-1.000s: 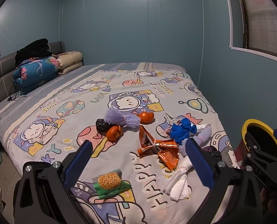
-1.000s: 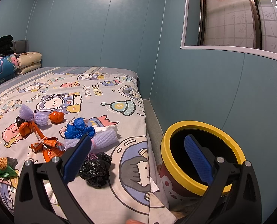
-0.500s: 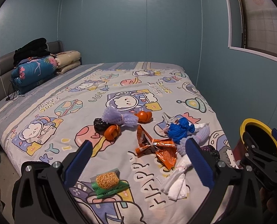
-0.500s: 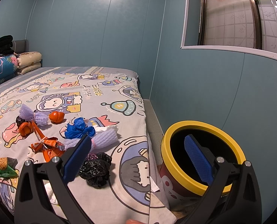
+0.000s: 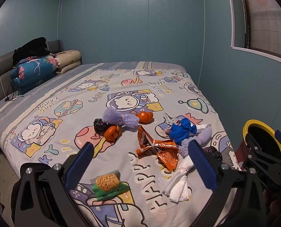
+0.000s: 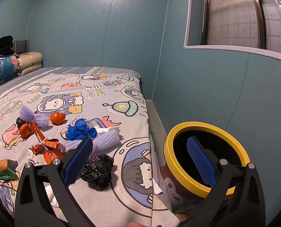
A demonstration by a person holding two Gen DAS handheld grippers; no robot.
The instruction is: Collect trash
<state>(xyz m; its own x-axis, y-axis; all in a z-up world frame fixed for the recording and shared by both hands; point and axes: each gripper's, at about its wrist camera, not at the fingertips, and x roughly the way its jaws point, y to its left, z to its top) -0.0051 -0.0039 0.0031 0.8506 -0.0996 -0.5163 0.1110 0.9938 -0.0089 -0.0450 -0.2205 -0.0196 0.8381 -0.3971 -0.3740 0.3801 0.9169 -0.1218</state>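
Observation:
Trash lies scattered on the cartoon-print bedspread (image 5: 68, 102): an orange foil wrapper (image 5: 155, 147), a blue bag (image 5: 182, 130), a green noodle packet (image 5: 108, 185), white tissue (image 5: 180, 179), orange peels (image 5: 113, 132), purple foam nets (image 5: 119, 118) and a crumpled black bag (image 6: 98, 170). A yellow-rimmed bin (image 6: 204, 157) stands on the floor beside the bed. My left gripper (image 5: 138, 166) hovers open above the bed's near edge. My right gripper (image 6: 140, 160) is open too, one finger over the black bag, the other over the bin's mouth. Both hold nothing.
Folded quilts and pillows (image 5: 36, 68) are piled at the headboard on the far left. A blue wall with a window ledge (image 6: 235, 51) runs close along the bed's right side, leaving a narrow floor strip (image 6: 155, 117) where the bin stands.
The left gripper has drifted slightly left and back, so the trash sits a little further right in its view. The right gripper has not moved.

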